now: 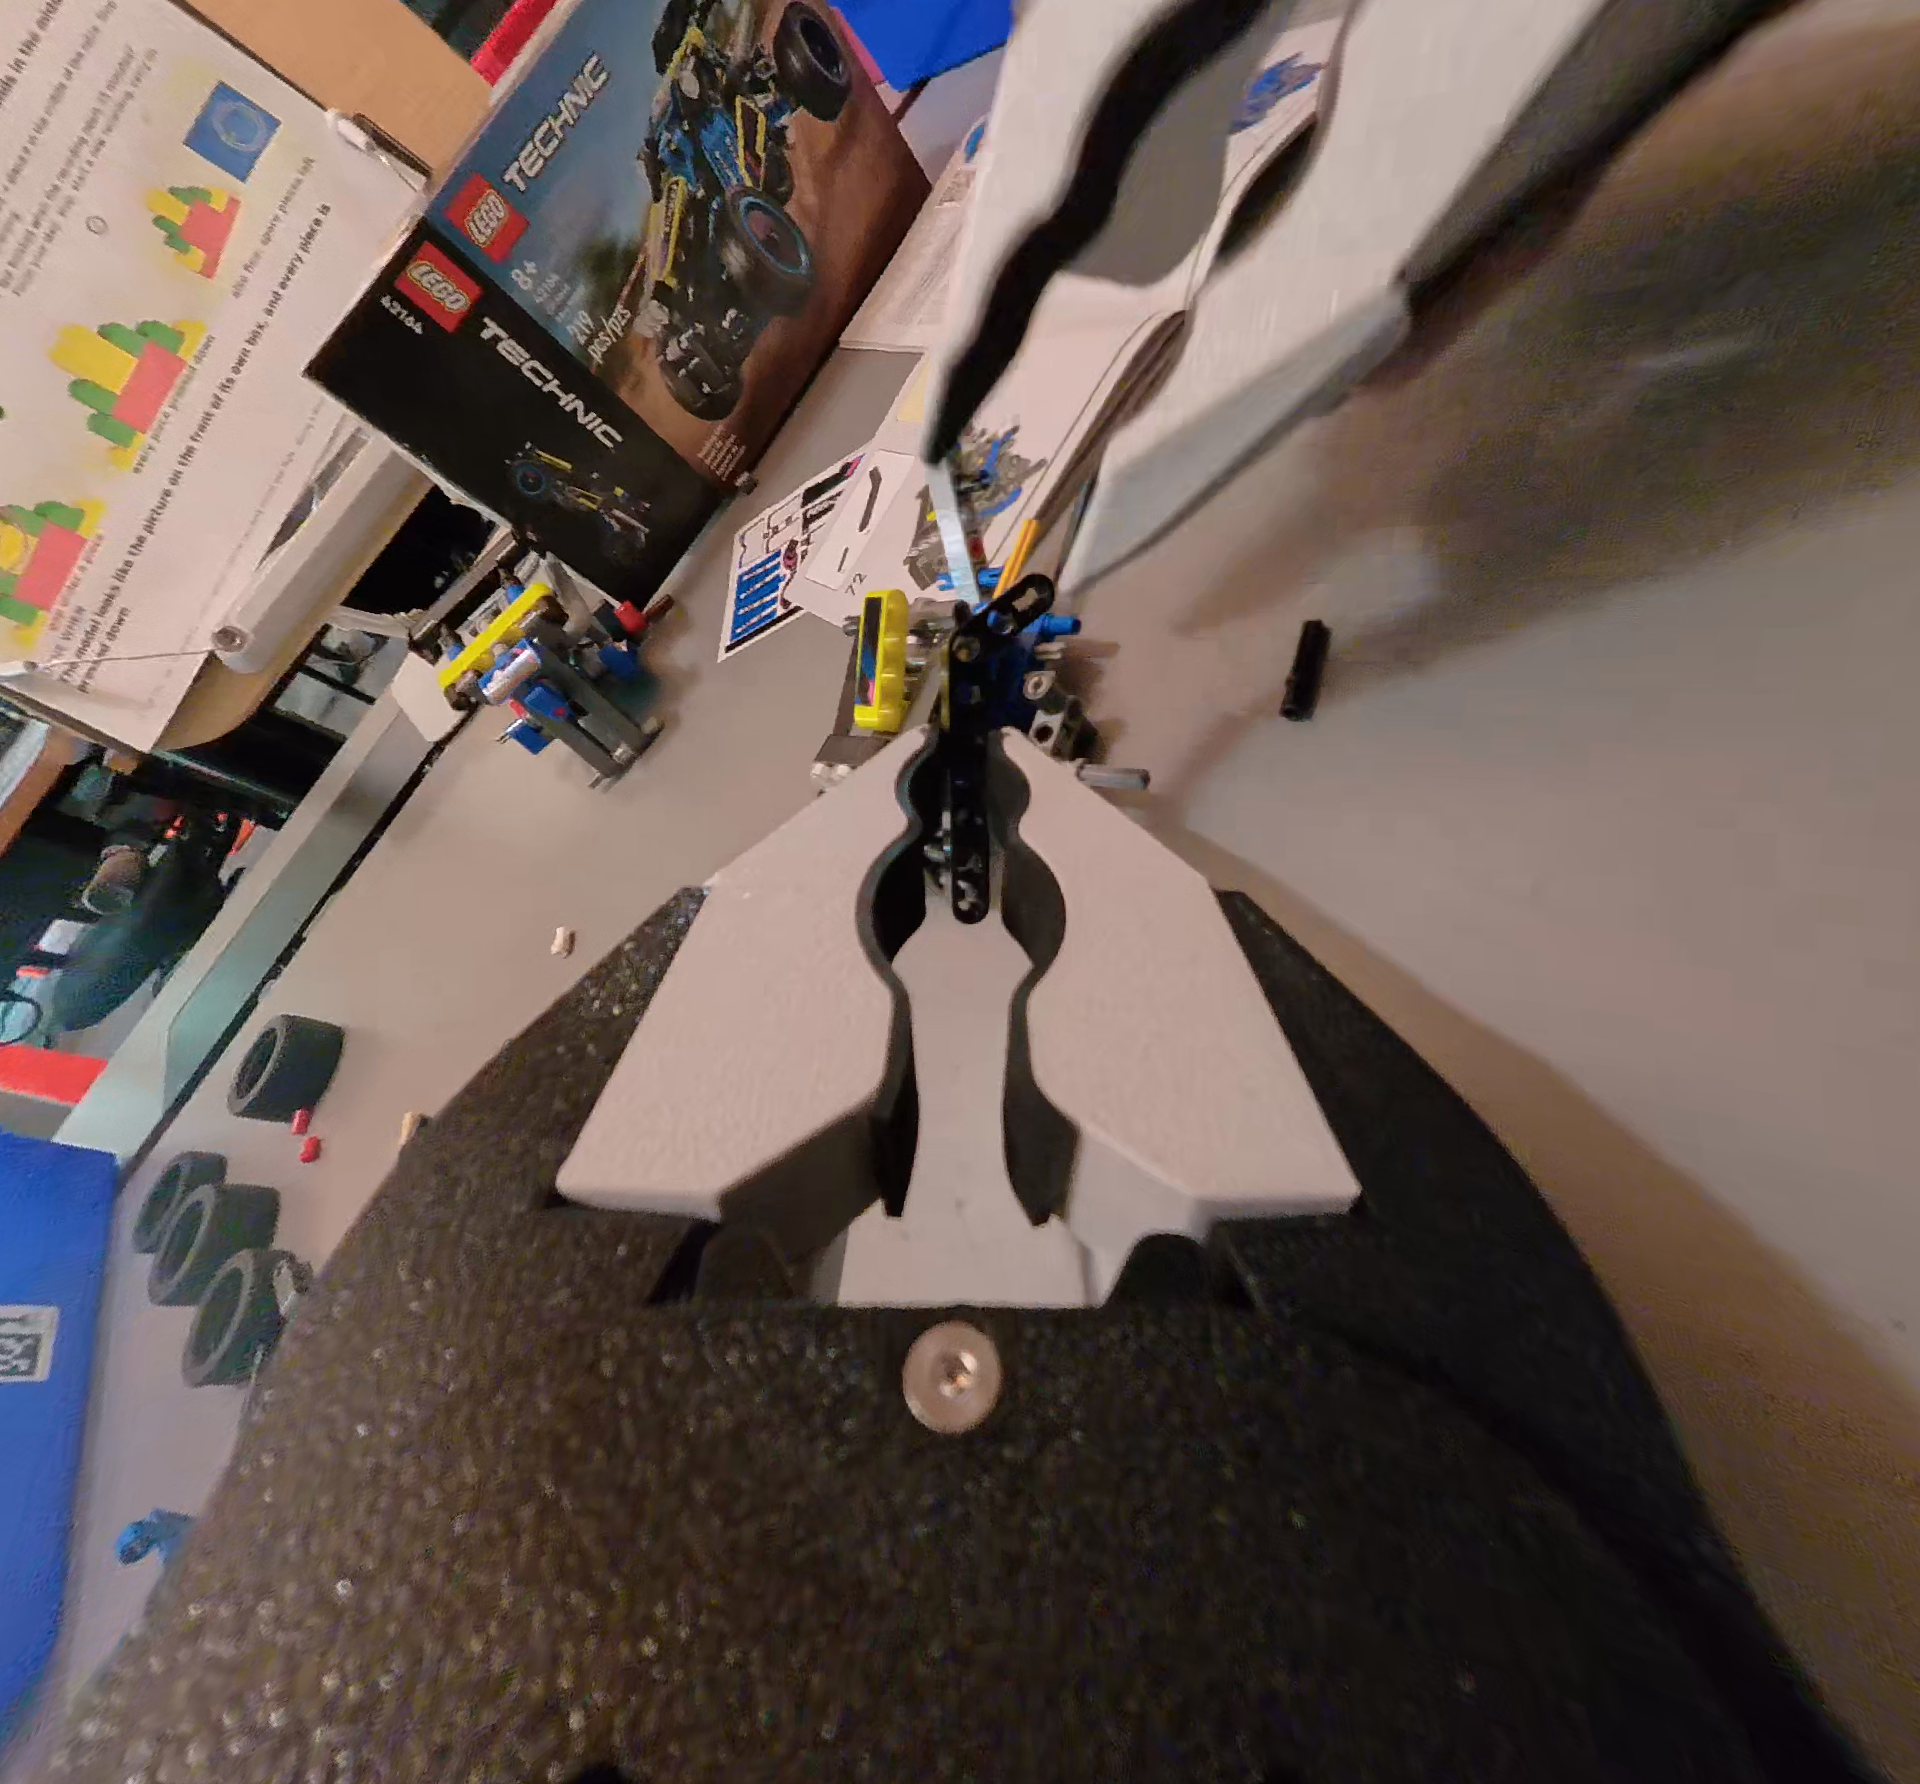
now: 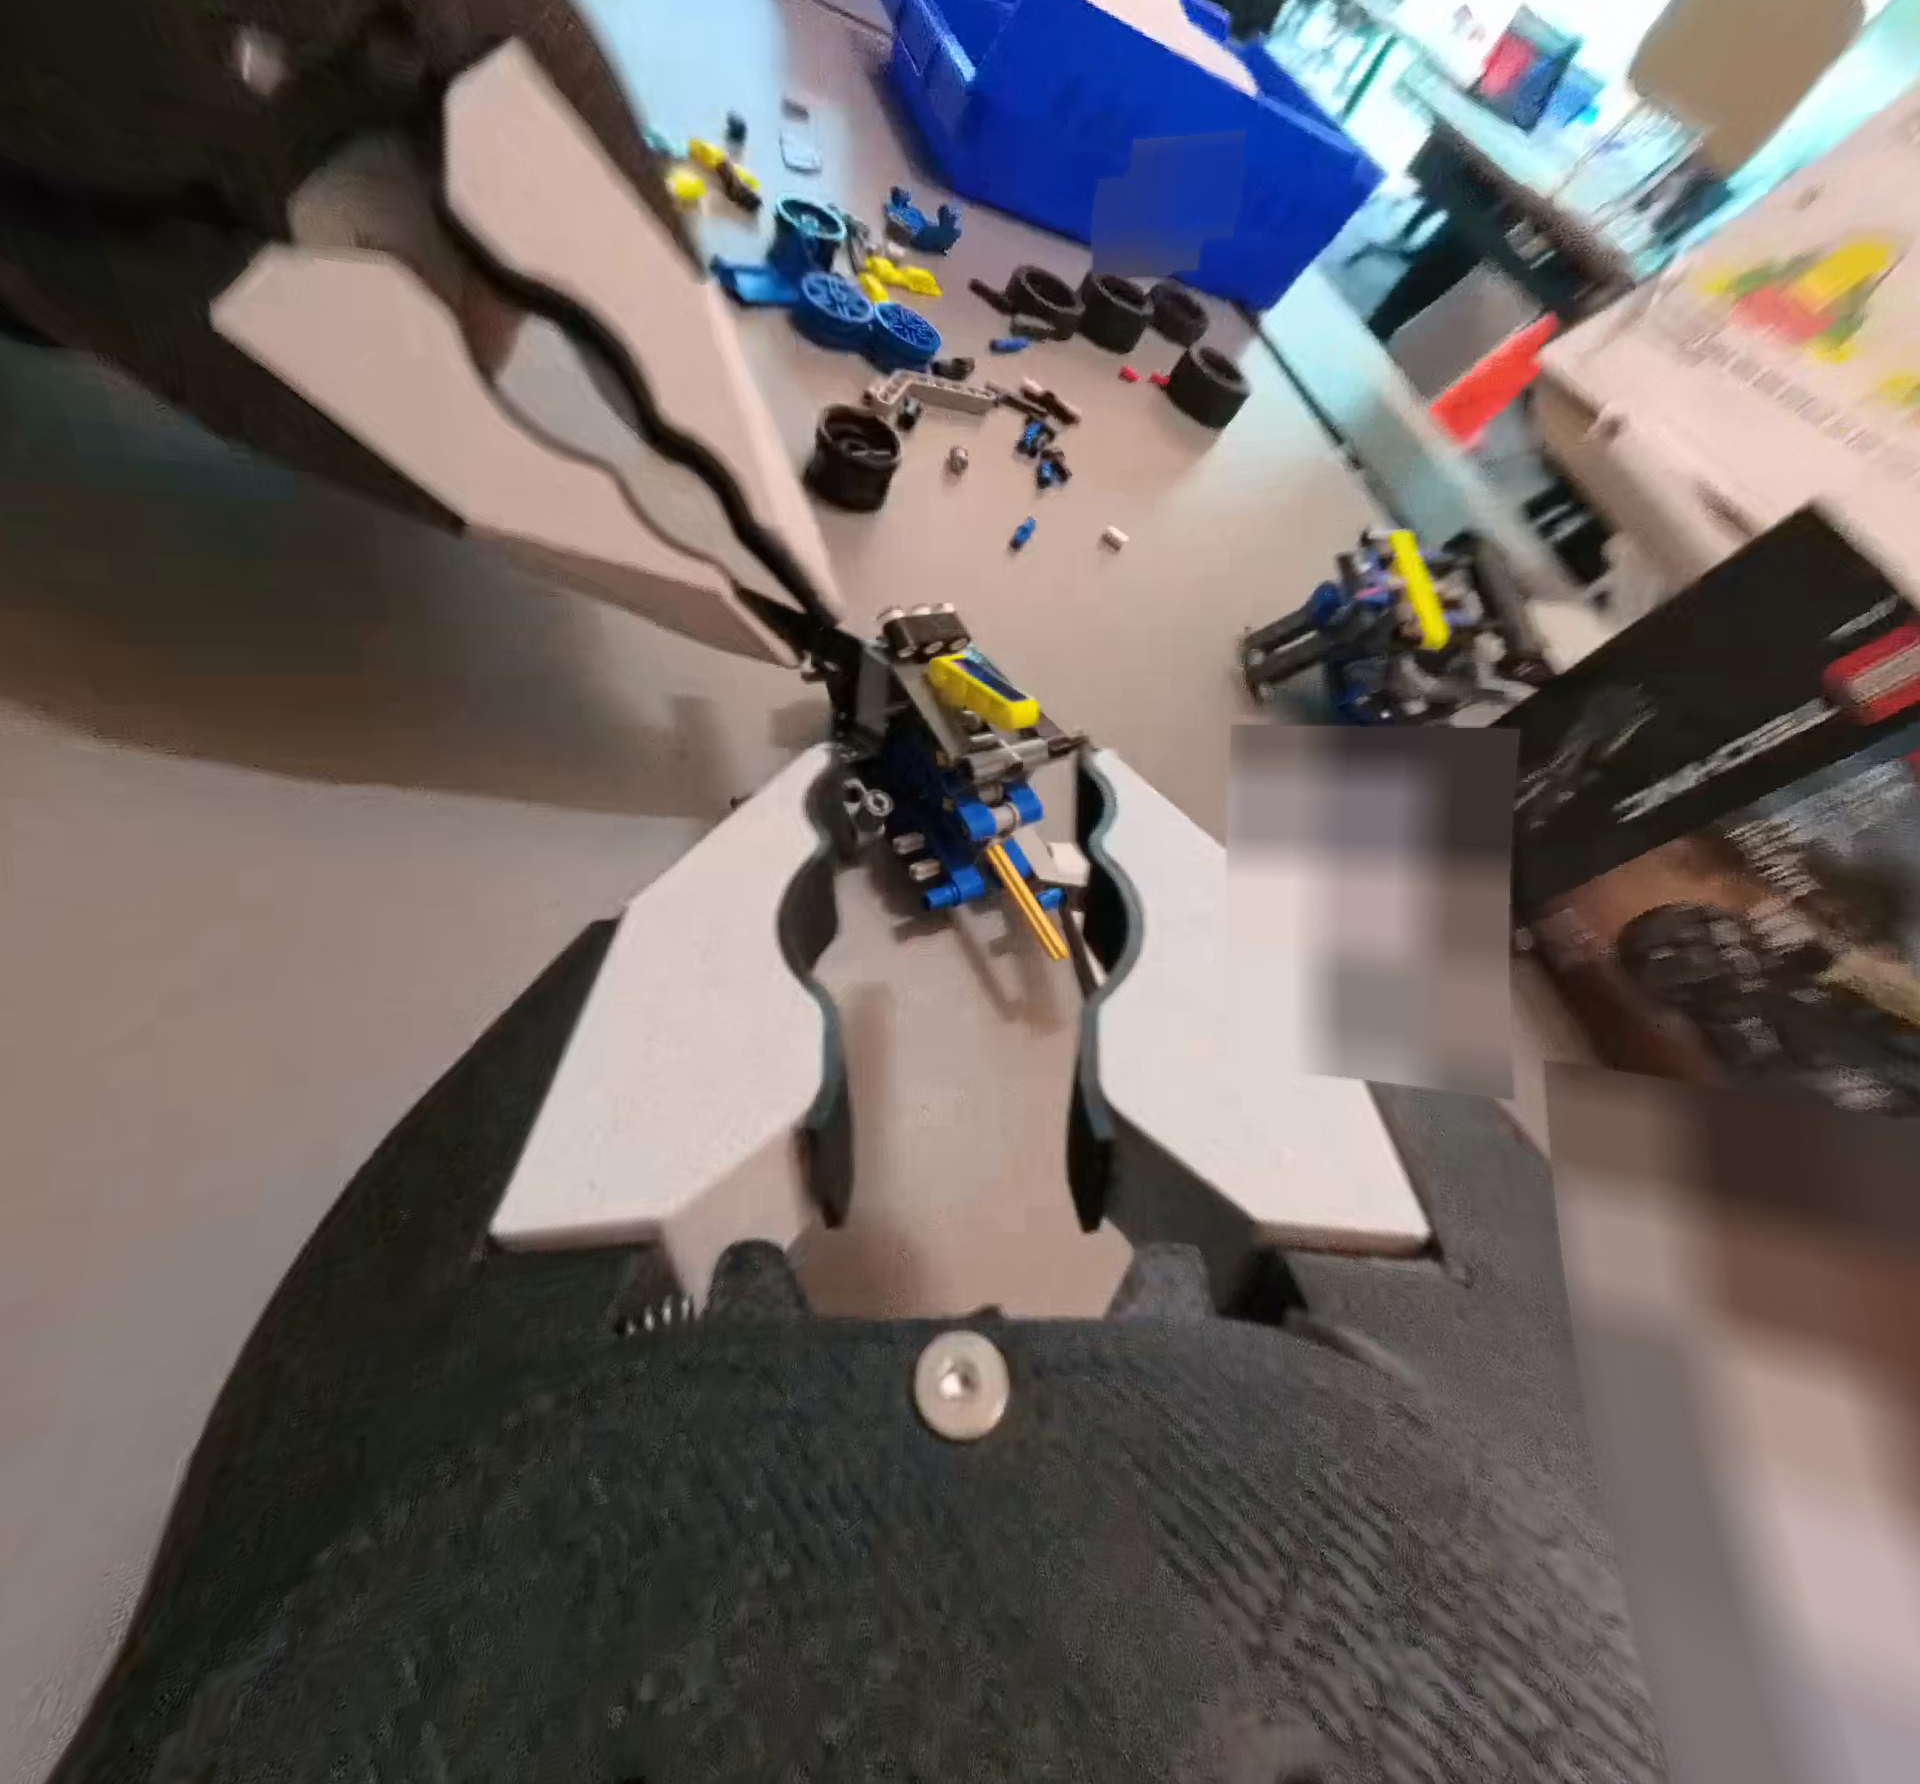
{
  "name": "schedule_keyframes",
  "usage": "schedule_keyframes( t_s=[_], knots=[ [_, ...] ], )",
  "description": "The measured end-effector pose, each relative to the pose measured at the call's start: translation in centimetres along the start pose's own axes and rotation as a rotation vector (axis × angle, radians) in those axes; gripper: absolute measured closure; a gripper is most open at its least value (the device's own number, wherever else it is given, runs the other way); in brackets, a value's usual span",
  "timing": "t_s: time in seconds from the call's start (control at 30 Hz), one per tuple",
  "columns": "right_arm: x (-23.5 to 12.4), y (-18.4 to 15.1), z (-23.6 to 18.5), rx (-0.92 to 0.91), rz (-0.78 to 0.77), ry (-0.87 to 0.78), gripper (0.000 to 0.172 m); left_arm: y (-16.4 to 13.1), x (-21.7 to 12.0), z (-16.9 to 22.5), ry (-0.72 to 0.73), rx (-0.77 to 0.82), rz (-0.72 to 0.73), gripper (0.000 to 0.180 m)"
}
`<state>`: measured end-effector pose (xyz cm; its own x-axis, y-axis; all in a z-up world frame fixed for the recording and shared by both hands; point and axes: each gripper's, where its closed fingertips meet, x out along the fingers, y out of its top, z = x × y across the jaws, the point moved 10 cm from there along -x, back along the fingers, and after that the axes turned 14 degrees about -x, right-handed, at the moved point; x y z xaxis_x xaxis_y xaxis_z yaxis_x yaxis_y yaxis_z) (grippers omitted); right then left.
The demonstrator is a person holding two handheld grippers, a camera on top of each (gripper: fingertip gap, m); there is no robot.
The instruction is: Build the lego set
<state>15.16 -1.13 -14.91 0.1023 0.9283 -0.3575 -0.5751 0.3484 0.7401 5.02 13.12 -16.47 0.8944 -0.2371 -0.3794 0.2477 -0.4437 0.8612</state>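
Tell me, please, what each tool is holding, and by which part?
The left tool pinches a thin black beam of the small brick assembly; the right tool stands open around that assembly's blue end, gripping nothing.

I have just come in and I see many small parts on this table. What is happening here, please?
A person works with two handheld grippers on a half-built toy brick model. The left gripper is shut on a thin black beam that belongs to the model. The right gripper stands open around the model's blue end. Black tyres, loose pieces and the kit's box lie on the grey table.

Print on: dark toy box, white poster, sticker sheet, blue bin's tag. Wording omitted.
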Motion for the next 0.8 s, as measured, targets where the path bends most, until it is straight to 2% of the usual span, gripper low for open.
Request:
schedule_keyframes(
  t_s=[0.1,0.17,0.37,0.57,0.7,0.8],
  knots=[
    [-0.1,-0.3,3.0,0.100,0.002,0.136,0.104,-0.2,0.3,-0.2,0.007,-0.025,-0.006,0.176],
    [0.3,-0.3,4.1,0.114,0.030,0.228,0.097,-0.2,0.5,-0.3,0.033,-0.031,-0.020,0.176],
    [2.7,-1.4,5.9,0.158,-0.002,0.386,0.101,-0.3,1.1,0.4,0.104,0.000,-0.046,0.176],
    [3.9,-2.3,6.3,0.203,-0.017,0.445,0.101,-0.1,1.6,1.2,0.177,0.029,-0.067,0.176],
    [2.1,-1.7,5.9,0.134,-0.068,0.439,0.105,0.0,1.8,1.3,0.199,0.010,-0.066,0.176],
    [0.5,-1.3,4.9,0.054,-0.123,0.337,0.123,0.0,1.8,1.3,0.227,0.011,-0.061,0.176]
  ],
)
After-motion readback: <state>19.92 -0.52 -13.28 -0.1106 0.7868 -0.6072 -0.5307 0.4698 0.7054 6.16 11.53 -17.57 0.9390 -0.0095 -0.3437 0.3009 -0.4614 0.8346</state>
